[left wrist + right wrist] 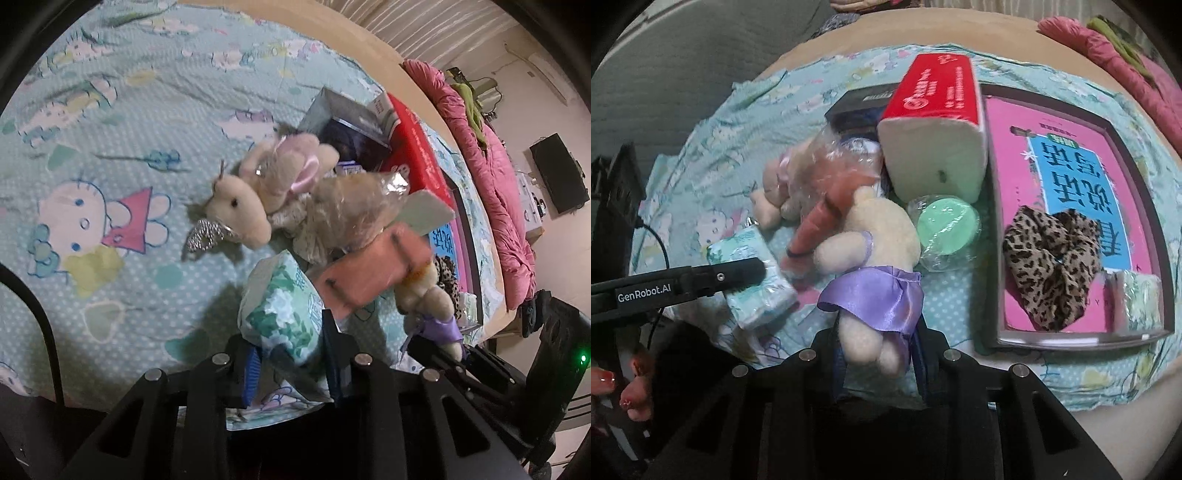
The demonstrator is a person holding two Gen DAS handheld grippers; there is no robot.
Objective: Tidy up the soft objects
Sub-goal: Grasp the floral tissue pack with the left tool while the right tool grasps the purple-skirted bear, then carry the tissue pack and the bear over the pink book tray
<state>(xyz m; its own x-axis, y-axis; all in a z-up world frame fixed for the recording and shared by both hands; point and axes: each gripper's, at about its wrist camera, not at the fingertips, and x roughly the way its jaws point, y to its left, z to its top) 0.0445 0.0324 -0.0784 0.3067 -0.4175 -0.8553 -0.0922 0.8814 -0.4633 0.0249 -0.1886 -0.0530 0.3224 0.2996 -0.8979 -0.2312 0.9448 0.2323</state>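
My left gripper (291, 354) is shut on a green-and-white tissue pack (280, 314), which also shows in the right wrist view (753, 277). My right gripper (877, 354) is shut on a cream plush doll in a purple satin skirt (875, 258); the doll holds an orange plush carrot (816, 225). A beige plush unicorn with a silver horn (240, 210) lies on the bedsheet beside a plush in clear wrap (343, 210). A leopard-print scrunchie (1052, 258) lies in the pink box lid (1004, 184).
A red-and-white tissue pack (934, 122) lies beside the box lid. A wrapped green round sponge (947, 225) sits below it. A small green packet (1141, 295) sits in the lid's corner. A pink quilt (491, 192) lies along the bed's far edge. The patterned sheet (110, 147) spreads left.
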